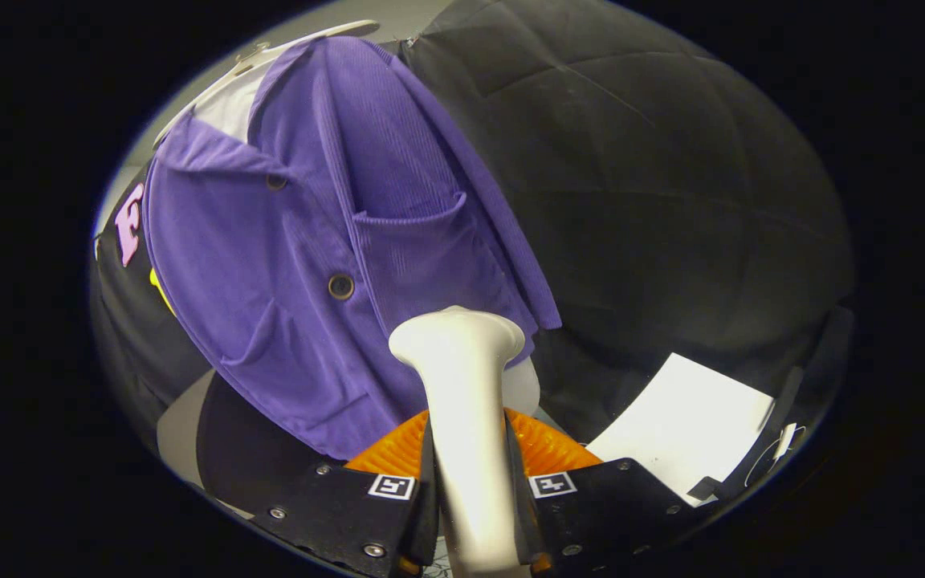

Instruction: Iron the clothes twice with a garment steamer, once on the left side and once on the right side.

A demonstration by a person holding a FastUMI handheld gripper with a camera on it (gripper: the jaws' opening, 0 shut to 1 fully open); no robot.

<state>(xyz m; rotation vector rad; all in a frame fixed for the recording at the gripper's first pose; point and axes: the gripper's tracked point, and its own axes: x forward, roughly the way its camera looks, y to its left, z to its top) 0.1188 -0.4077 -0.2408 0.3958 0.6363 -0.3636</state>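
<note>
A purple corduroy shirt (294, 241) hangs on a white hanger (270, 56) in front of the black booth wall, with dark buttons and a chest pocket (418, 257). My gripper (469, 474) is shut on the cream handle of the garment steamer (462, 385). The steamer's flared head (458, 337) points up at the shirt's lower part, just below the chest pocket, on the side with the pocket. Whether the head touches the cloth I cannot tell.
The black quilted cloth wall (671, 201) stands behind and beside the shirt. A white sheet (691, 425) lies low beyond the fingers on the pocket side, with a cable (780, 445) near it. A pale floor patch (181, 425) shows under the shirt's hem.
</note>
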